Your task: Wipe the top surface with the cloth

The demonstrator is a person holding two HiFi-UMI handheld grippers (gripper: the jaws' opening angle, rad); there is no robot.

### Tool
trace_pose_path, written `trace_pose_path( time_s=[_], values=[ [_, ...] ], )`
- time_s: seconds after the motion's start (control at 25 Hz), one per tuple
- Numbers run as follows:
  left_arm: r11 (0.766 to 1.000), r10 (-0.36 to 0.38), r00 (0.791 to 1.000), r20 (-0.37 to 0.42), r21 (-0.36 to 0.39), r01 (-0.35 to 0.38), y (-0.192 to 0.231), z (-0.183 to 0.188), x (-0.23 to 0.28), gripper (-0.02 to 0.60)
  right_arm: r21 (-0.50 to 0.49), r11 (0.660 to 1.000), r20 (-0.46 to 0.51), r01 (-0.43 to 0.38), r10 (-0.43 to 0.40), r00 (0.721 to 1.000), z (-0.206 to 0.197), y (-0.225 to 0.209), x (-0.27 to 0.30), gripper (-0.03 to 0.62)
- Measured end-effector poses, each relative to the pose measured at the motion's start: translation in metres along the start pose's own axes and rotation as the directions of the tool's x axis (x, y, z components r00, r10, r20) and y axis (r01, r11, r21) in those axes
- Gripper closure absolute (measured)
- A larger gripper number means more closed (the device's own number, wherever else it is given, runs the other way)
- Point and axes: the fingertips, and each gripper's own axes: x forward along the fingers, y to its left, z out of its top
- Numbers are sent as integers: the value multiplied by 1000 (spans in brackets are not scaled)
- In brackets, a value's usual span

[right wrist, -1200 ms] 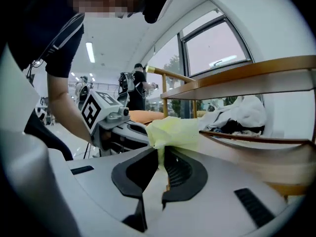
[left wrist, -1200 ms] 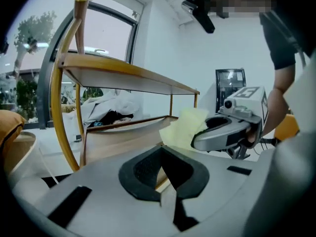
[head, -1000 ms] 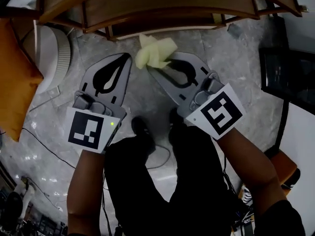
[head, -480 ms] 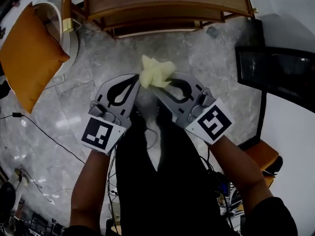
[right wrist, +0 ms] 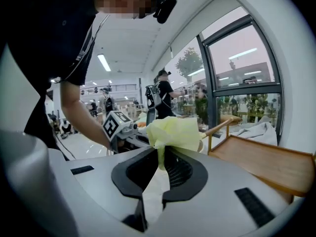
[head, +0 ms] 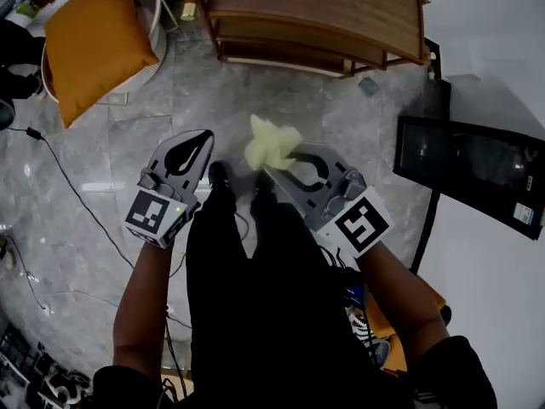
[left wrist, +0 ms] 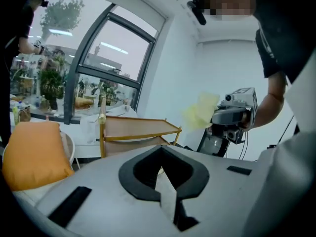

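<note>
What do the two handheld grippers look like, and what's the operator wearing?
Both the left gripper and right gripper are grey plastic shells with a black-lined teardrop opening between the fingers. Each carries a white cube with black square markers. The person wears black clothes with short sleeves.

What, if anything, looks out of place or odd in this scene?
Nothing looks spilled or damaged. The yellow cloth is bunched up in the right gripper, in mid-air over the floor, short of the wooden table. A black cable trails loose across the floor.
</note>
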Motion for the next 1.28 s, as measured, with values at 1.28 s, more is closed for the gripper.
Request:
trace_pose_path(
  time_s=[1.28],
  values=[
    [990,29,985,169,130,-52,-160,140,-123,571,-158,978,162,136,-110,981,184,88,-228,546]
  ],
)
